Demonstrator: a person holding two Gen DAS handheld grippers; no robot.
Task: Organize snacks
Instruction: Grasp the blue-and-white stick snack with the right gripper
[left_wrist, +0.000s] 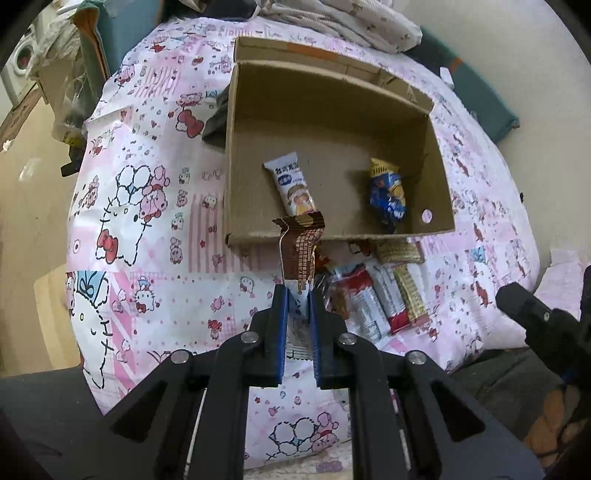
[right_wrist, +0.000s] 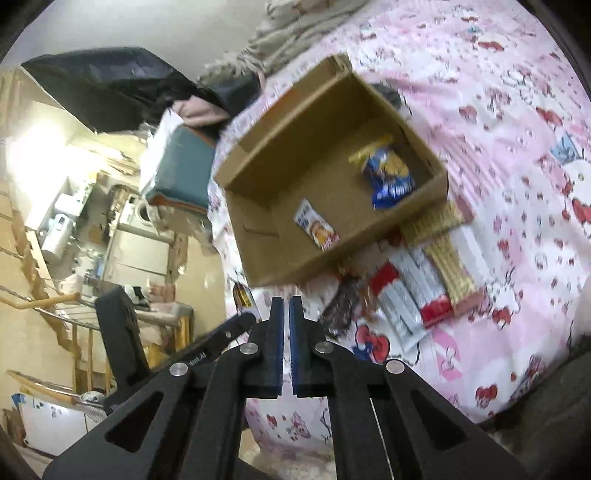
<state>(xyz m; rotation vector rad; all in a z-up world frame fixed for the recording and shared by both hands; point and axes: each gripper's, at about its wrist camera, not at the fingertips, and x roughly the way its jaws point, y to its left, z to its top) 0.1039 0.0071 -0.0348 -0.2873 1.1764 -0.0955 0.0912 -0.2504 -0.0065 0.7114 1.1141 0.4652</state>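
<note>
Left gripper jaws clamped on brown bar, printed wrapper, crimped top, upright at box rim's 6 o'clock, right gripper jaws nearly closed, empty

Left gripper: jaws closed down to a narrow gap, both blue pads pinching the lower end of a brown snack wrapper that sticks up past the fingertips. Right gripper: pads nearly together with a thin slit between them, nothing held. Its black body shows at the right edge of the left wrist view.
</note>
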